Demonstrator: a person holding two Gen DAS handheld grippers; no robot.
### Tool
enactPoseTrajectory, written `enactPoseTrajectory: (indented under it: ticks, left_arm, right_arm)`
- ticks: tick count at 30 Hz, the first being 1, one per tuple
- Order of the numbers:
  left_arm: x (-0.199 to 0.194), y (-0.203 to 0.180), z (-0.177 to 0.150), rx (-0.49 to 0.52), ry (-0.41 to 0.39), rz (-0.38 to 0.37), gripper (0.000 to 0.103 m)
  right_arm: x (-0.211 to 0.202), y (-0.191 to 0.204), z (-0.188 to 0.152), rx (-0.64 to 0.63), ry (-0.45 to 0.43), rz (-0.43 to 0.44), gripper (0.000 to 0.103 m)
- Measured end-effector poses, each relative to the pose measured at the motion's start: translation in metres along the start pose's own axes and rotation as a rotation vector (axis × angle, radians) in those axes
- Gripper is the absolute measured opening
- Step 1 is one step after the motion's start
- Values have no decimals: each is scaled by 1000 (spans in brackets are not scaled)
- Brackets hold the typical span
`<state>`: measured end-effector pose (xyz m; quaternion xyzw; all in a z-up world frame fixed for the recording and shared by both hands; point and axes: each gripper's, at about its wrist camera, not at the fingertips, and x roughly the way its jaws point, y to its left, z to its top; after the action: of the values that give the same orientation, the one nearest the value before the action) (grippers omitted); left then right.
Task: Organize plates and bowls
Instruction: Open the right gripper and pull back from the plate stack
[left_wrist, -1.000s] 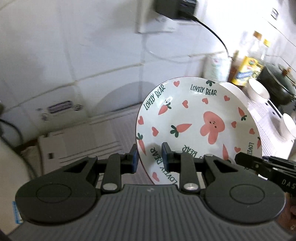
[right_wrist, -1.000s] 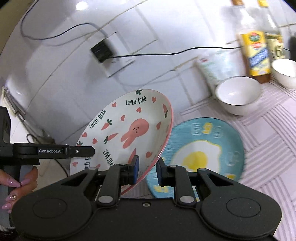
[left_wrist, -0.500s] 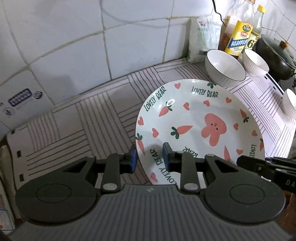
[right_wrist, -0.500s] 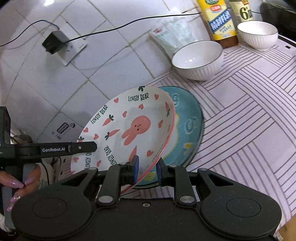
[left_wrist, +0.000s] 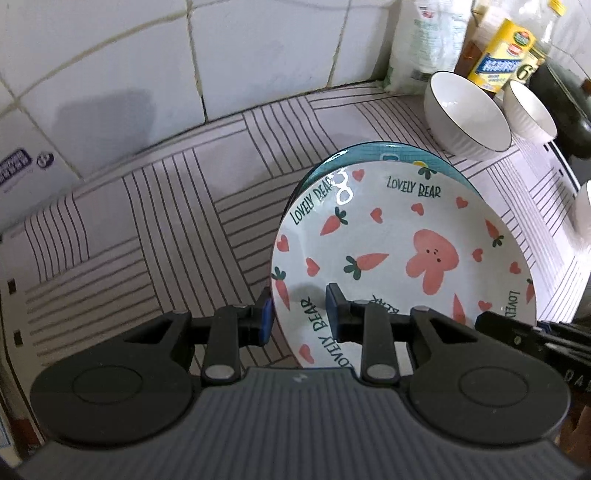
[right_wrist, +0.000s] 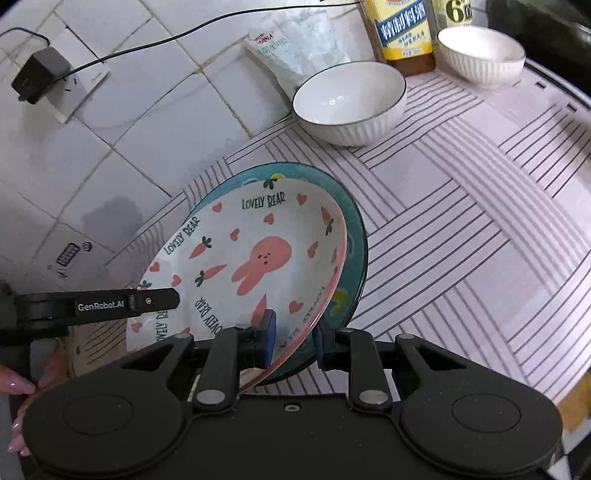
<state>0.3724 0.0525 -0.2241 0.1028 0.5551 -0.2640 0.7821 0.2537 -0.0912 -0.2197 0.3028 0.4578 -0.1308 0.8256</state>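
Observation:
A white "Lovely Bear" plate (left_wrist: 388, 236) with a pink rabbit and carrots is held by its rim from two sides. My left gripper (left_wrist: 298, 314) is shut on its near-left rim. My right gripper (right_wrist: 293, 338) is shut on its near-right rim. The white plate (right_wrist: 258, 251) lies slightly tilted directly over a blue plate (right_wrist: 352, 229) on the striped counter, and only the blue plate's far rim (left_wrist: 369, 151) shows. Whether the two plates touch I cannot tell. Two white ribbed bowls (right_wrist: 349, 99) (right_wrist: 480, 55) stand behind them.
A bag (right_wrist: 295, 48) and oil bottles (right_wrist: 402, 33) stand against the tiled wall. A dark pot (left_wrist: 561, 110) sits at the far right. Another white bowl (left_wrist: 583, 214) shows at the right edge. A plugged charger (right_wrist: 37, 79) hangs on the wall. A person's hand (right_wrist: 22, 387) holds the left gripper.
Both grippers have come down with the white plate, from tilted up before the wall to low over the blue plate. Both views now look more steeply down at the counter.

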Motion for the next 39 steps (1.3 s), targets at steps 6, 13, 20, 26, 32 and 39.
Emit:
enactPoseTrajectory:
  ticks: [6, 13, 20, 26, 32, 39]
  left_arm:
    - [3, -1, -4, -42, 38, 12, 24]
    - [-6, -5, -15, -43, 40, 21, 17]
    - [-46, -15, -29, -22, 18, 16, 17]
    - [-108, -32, -40, 25, -31, 8, 21]
    - [-160, -51, -53, 80, -90, 11, 40]
    - [-181, -71, -67, 122, -103, 42, 57]
  right_arm:
    - [4, 29, 7, -110, 60, -175, 36]
    - [5, 24, -5, -135, 62, -221, 36]
    - [-31, 16, -15, -199, -11, -186, 36]
    - [-91, 16, -14, -257, -57, -141, 37]
    - [-139, 16, -11, -324, -88, -162, 46]
    - [-183, 11, -23, -408, -128, -156, 57]
